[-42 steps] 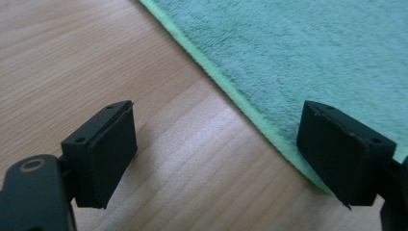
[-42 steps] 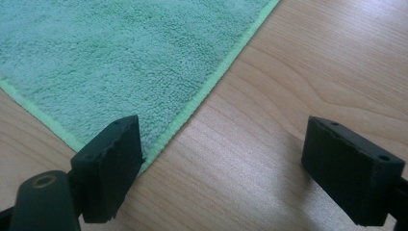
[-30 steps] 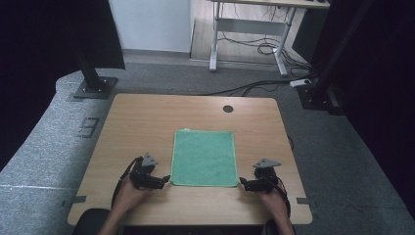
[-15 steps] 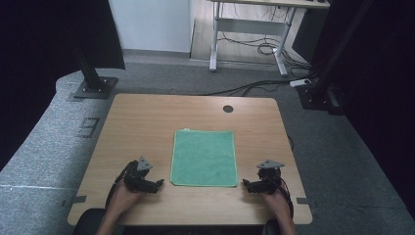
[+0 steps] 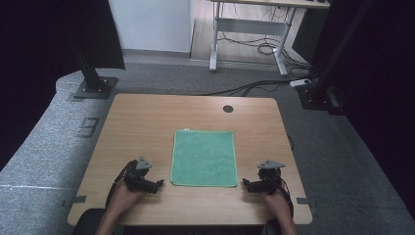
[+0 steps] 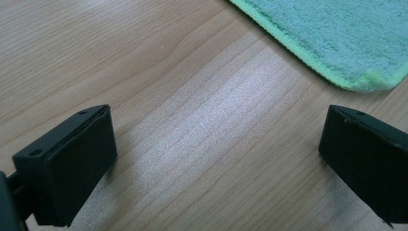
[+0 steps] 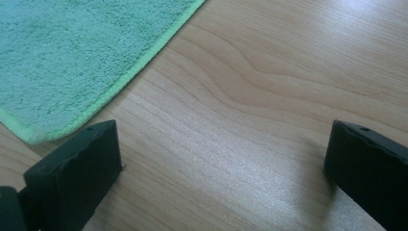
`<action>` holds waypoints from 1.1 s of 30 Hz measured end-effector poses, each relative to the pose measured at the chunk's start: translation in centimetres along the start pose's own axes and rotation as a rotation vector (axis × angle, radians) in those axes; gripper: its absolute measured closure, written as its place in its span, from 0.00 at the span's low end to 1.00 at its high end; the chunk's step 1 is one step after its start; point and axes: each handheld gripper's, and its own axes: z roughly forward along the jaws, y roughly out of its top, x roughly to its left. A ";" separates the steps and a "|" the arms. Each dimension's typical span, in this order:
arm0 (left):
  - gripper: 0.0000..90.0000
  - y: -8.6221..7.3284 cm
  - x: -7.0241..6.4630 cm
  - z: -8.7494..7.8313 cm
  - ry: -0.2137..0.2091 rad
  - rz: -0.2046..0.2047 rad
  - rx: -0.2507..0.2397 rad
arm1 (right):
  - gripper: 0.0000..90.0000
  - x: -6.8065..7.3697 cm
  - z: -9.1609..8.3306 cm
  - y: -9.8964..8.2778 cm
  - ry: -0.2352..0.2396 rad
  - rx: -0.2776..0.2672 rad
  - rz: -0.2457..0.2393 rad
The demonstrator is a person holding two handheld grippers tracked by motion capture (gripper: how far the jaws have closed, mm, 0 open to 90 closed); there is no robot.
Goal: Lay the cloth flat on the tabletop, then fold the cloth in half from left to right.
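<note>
You've got one table [image 5: 147,122] — wood top, one round hole [image 5: 228,108] near its far edge. One green cloth [image 5: 204,157] lies on it. Two grippers in your two hands: left gripper [image 5: 155,186], right gripper [image 5: 247,185] — two black jaws each, spread wide. Two tape strips mark the near edge.

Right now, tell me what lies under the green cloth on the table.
The square green terry cloth lies flat on the light wooden table, its edges down on the wood. Nothing bulges through it, but anything thin beneath it would be covered from sight.
</note>
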 end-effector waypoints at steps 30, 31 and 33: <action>0.00 0.2 0.0 0.2 0.006 -0.009 -0.001 | 0.00 1.9 -0.5 1.5 0.002 -0.032 0.004; 0.00 0.2 0.0 0.2 0.006 -0.009 -0.001 | 0.00 2.1 -0.6 1.7 0.005 -0.040 0.004; 0.00 0.2 0.0 0.2 0.006 -0.009 -0.001 | 0.00 2.4 -0.5 1.9 0.015 -0.045 0.001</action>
